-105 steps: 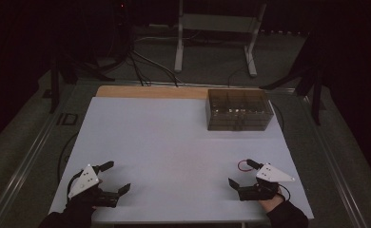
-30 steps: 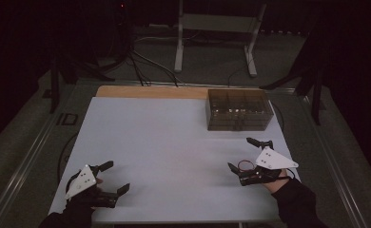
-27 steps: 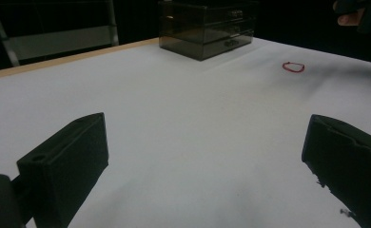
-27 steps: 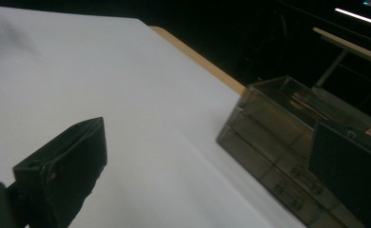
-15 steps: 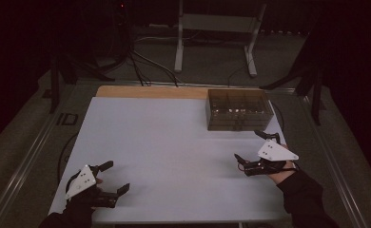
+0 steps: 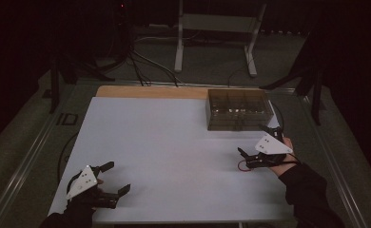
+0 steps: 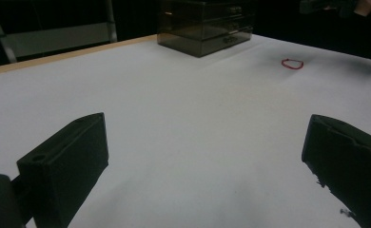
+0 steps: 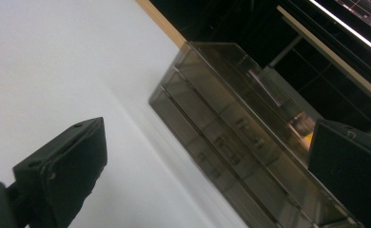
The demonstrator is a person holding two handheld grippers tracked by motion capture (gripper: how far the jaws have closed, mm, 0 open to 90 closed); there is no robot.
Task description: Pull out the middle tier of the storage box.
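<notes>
High view: drawer box (image 6: 238,110) just beyond right gripper (image 6: 258,142) fingers, apart.

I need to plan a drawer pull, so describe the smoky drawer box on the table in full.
The drawer box is a low, dark, see-through unit that looks like tinted plastic. It stands upright at the table's far right. Its front shows three stacked drawers with small handles, all shut; small items inside are unclear. The right tool, jaws open, hovers near its front without touching.

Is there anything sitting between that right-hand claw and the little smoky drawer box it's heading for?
Nothing visible. The right gripper, jaws open, faces the drawer box across bare white table; the red rubber band lies off to its side.
</notes>
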